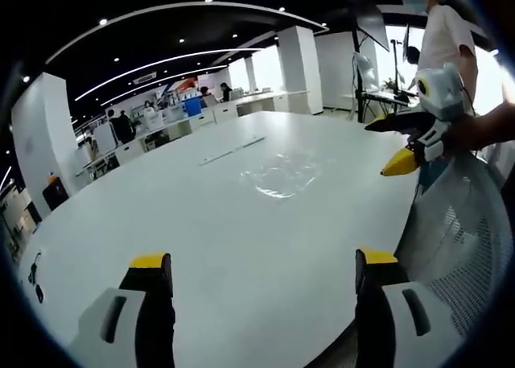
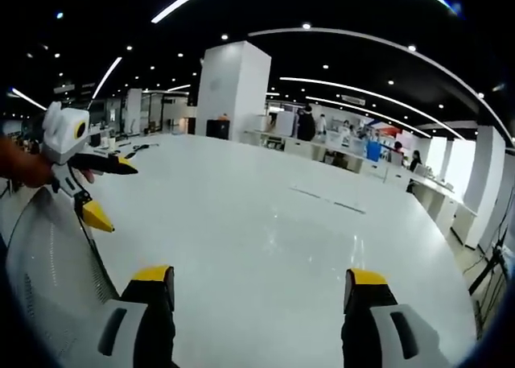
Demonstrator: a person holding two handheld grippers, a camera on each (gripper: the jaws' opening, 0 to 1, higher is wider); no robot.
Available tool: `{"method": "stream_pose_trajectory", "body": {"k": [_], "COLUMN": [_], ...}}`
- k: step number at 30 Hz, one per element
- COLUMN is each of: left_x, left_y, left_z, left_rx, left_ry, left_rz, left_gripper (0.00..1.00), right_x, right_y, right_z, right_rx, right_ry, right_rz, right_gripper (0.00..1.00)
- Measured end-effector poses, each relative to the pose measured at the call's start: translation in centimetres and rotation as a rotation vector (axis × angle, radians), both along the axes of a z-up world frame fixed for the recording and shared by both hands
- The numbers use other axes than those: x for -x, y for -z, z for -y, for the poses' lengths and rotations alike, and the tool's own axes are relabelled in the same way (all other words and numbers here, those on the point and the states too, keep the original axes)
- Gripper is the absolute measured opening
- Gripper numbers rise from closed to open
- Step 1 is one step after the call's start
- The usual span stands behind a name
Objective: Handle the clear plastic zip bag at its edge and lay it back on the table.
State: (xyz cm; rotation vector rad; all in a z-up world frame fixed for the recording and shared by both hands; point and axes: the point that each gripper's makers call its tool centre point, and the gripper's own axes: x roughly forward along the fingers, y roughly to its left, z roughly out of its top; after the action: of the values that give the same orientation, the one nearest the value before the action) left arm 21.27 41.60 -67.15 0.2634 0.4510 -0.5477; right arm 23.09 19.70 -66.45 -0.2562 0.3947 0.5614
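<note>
Where the room opens out behind everything, one large white table [image 1: 209,223] takes up most of the left gripper view, its top smooth, glossy and rounded at the near edge; the same table [image 2: 265,239] spreads across the right gripper view. Two white square pillars [image 1: 299,68] stand beyond it in the left gripper view, and one pillar [image 2: 232,90] in the right gripper view. One mesh-backed office chair [image 1: 467,239] sits at the table's edge, its back a pale woven net; the chair [image 2: 48,263] also shows beside the other gripper.

One clear plastic zip bag [image 1: 282,175] lies flat on the table, well apart from both grippers, near the middle of the top. It is thin, crinkled and see-through, marked mostly by glints. Its outline is too faint to tell its long axis or which way its zip edge points.

There are two grippers, each with two black jaws tipped in yellow. The left gripper [image 1: 265,271] hovers with jaws spread wide, grasping nothing. The right gripper [image 2: 261,287] likewise stands with jaws parted and bare. Seen across the table, the right gripper [image 1: 402,142] is held in a hand, jaws apart, and the left gripper [image 2: 103,189] also shows with its jaws apart.
</note>
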Motion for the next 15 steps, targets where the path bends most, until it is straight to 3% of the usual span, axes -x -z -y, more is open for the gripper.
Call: {"method": "stream_pose_trajectory", "body": {"k": [15], "left_x": [0.2], "left_y": [-0.3], "left_z": [0.9], "left_rx": [0.01], "left_ry": [0.025], "left_rz": [-0.017], "left_gripper": [0.91], "right_x": [-1.2], "right_y": [0.0], "right_z": [-1.9], "right_rx": [0.027], "right_ry": [-0.076], "right_rz": [-0.028], "right_gripper": [0.82]}}
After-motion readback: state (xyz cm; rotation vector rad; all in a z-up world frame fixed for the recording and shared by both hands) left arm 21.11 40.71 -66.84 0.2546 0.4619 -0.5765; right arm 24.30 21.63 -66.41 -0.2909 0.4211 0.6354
